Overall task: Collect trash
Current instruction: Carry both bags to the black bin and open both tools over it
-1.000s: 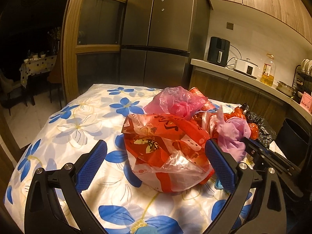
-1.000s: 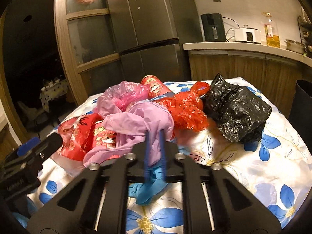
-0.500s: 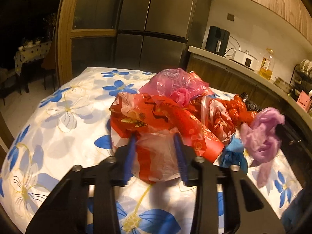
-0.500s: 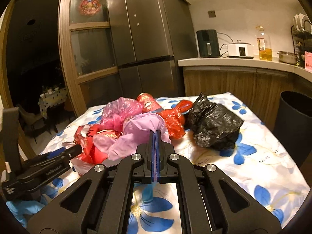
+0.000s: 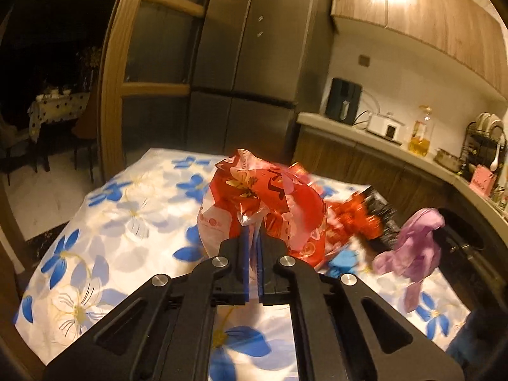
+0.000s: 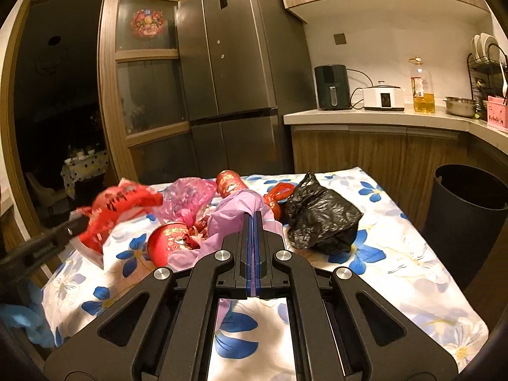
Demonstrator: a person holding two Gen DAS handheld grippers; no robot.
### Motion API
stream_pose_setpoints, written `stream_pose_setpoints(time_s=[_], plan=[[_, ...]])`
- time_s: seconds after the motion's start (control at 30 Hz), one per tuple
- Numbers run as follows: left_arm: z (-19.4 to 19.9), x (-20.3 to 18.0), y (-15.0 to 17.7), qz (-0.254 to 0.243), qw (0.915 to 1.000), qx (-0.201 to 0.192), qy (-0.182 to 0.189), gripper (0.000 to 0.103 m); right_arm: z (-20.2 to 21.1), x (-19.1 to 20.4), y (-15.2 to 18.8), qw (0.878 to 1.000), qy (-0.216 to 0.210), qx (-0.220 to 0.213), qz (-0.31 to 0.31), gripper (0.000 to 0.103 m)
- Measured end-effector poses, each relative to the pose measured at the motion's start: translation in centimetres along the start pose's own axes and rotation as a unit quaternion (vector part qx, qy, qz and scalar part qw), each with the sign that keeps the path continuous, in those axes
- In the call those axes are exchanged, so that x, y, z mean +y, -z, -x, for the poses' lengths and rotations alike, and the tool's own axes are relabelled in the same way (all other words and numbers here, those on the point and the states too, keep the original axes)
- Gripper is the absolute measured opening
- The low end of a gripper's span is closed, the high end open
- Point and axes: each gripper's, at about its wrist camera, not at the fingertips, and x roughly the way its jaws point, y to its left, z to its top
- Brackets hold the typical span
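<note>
Two claws clamped: my left gripper pinches red bag, my right gripper pinches purple bag, both lifted over table. Bin sits right, beyond table edge; right hand nearer.

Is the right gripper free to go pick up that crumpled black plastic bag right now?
Probably not yet. The right gripper is shut on the lilac plastic bag. The crumpled black plastic bag lies uncovered just right of it, so only the occupied grip is the obstacle.
</note>
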Motion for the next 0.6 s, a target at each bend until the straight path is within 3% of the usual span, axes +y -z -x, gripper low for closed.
stream_pose_setpoints(time_s=[0.27,0.6], plan=[[-0.3,-6.0,-1.6,-0.045,0.9974,-0.012,0.054,0.001,2.5,-3.2,-1.0,0.999,0.027,-0.021,-0.015,0.001],[-3.2,-18.0,-2.5,-0.107,0.9806,-0.016,0.163,0.001,6.1,-11.5,-3.5,0.989,0.126,-0.069,-0.041,0.001]])
